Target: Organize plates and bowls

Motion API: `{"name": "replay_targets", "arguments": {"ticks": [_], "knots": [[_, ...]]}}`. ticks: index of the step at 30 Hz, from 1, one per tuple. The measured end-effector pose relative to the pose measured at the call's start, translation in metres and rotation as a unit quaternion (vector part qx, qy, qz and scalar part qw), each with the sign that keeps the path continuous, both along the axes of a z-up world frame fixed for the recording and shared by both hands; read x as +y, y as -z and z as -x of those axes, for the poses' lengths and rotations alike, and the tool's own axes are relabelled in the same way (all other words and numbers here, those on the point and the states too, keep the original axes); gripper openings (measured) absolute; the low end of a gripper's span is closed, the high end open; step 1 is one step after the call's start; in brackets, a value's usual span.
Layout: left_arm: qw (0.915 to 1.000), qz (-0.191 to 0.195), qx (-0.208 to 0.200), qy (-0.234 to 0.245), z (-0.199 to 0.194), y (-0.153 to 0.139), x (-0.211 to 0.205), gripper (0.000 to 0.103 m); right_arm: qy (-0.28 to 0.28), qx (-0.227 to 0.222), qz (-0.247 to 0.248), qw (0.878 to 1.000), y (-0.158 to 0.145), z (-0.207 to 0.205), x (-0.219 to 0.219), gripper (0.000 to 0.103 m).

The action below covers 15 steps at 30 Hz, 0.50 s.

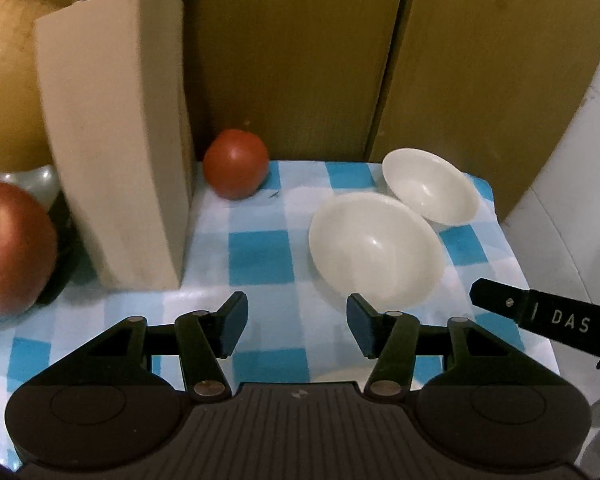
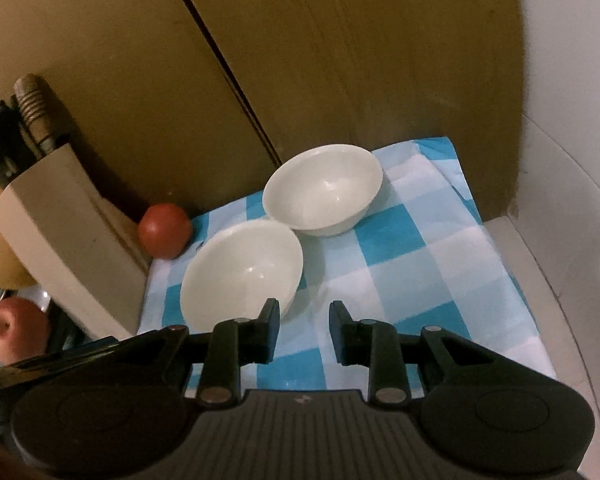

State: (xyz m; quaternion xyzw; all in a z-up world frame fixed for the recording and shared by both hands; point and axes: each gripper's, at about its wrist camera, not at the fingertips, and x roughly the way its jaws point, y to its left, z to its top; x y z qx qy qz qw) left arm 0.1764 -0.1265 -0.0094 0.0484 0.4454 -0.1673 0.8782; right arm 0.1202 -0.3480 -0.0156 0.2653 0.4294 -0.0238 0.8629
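Two white bowls stand side by side on a blue-and-white checked cloth [image 1: 260,256]. The near bowl [image 1: 374,250] also shows in the right wrist view [image 2: 240,272]. The far bowl [image 1: 430,186] also shows in the right wrist view [image 2: 322,190]. My left gripper [image 1: 297,326] is open and empty, just short of the near bowl. My right gripper [image 2: 304,330] is open and empty, its left finger by the near bowl's rim. A finger of the right gripper [image 1: 540,314] shows at the right of the left wrist view. A white rim [image 1: 340,378] peeks out under the left gripper.
A beige knife block [image 1: 116,140] stands at the left, with a tomato [image 1: 236,164] beside it. An apple [image 1: 12,248] and a yellow gourd [image 1: 4,80] lie further left. Brown cabinet doors [image 1: 300,60] close the back. A white wall [image 2: 572,160] runs along the right.
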Motion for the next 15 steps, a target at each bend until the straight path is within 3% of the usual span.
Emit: {"name": "replay_targets", "arguments": {"ticks": [15], "knots": [[0.9998, -0.018, 0.011, 0.005, -0.040, 0.034, -0.037, 0.062, 0.009, 0.018, -0.006, 1.000, 0.033, -0.045, -0.005, 0.024]]}}
